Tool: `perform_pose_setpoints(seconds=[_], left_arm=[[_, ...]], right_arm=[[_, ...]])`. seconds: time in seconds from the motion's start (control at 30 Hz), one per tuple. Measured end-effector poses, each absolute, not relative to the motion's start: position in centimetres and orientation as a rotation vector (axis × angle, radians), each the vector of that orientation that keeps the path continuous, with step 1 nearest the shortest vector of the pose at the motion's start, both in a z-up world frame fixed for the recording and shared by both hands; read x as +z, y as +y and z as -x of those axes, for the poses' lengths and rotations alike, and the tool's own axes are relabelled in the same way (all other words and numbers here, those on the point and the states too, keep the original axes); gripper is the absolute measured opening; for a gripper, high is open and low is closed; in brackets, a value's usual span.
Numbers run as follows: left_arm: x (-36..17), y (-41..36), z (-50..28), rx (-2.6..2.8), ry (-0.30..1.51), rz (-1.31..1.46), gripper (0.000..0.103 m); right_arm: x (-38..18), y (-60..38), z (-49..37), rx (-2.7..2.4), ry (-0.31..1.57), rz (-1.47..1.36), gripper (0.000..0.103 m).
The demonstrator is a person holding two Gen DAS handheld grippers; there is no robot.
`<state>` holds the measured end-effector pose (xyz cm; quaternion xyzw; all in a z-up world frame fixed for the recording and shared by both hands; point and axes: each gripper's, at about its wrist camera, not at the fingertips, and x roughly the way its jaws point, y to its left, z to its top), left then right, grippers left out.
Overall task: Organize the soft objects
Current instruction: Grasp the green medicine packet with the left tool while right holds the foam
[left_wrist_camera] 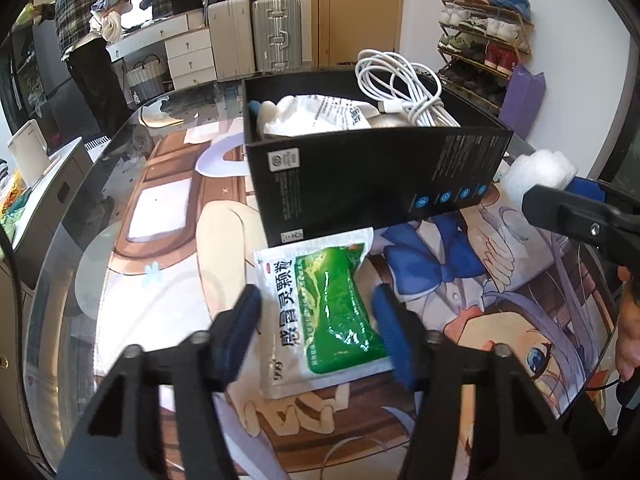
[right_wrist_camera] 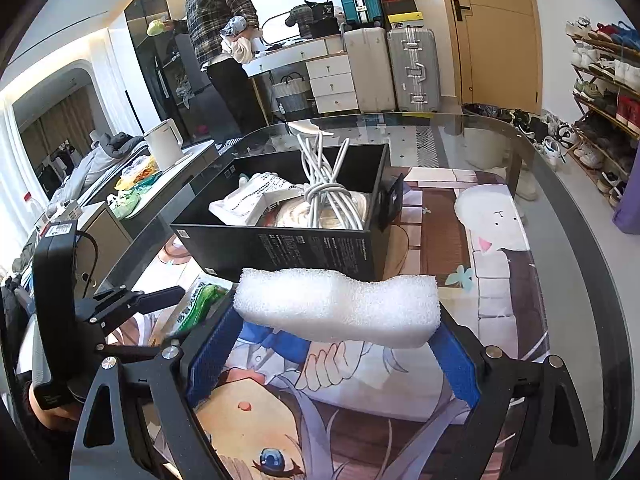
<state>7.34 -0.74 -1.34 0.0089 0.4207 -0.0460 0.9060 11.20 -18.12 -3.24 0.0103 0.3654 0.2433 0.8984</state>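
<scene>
**Foam block up, sachet waiting**

Left wrist view: we're hovering the left gripper (left_wrist_camera: 316,320) over the green-and-white medicine sachet (left_wrist_camera: 320,316), which is lying flat on the printed mat (left_wrist_camera: 160,280), just in front of the black box (left_wrist_camera: 372,176). Jaws are spread wide, one finger either side. The sachet's long axis is running roughly along our fingers, toward the box, so we'd be closing across its narrow width.

Right wrist view: we're pinching the white foam block (right_wrist_camera: 340,308) in the right gripper (right_wrist_camera: 338,320), its long axis lying crosswise between the blue pads (right_wrist_camera: 456,364). It's hanging above the mat, just short of the box's near wall. The box (right_wrist_camera: 300,248) is straight ahead, already holding a white cable bundle (right_wrist_camera: 328,188) and a crumpled white packet (right_wrist_camera: 248,200). Looks like the right hand is nearer to a drop-in.
</scene>
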Motion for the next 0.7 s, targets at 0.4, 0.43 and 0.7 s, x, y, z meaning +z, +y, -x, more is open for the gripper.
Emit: perform_pose_setpoints(seconds=[0.4, 0.43, 0.7], left_arm=[[-0.8, 0.7, -7.0, -0.129, 0.840, 0.065, 0.032], [-0.7, 0.7, -6.9, -0.131, 0.838, 0.066, 0.032], [1.3, 1.3, -5.9, -0.154, 0.776, 0.096, 0.032]], right_arm=[[-3.0, -18.1, -10.9, 0.518, 0.746, -0.011, 0.092], [-3.0, -18.1, -10.9, 0.519, 0.745, -0.010, 0.092], [-2.6, -18.2, -10.8, 0.530, 0.723, -0.012, 0.092]])
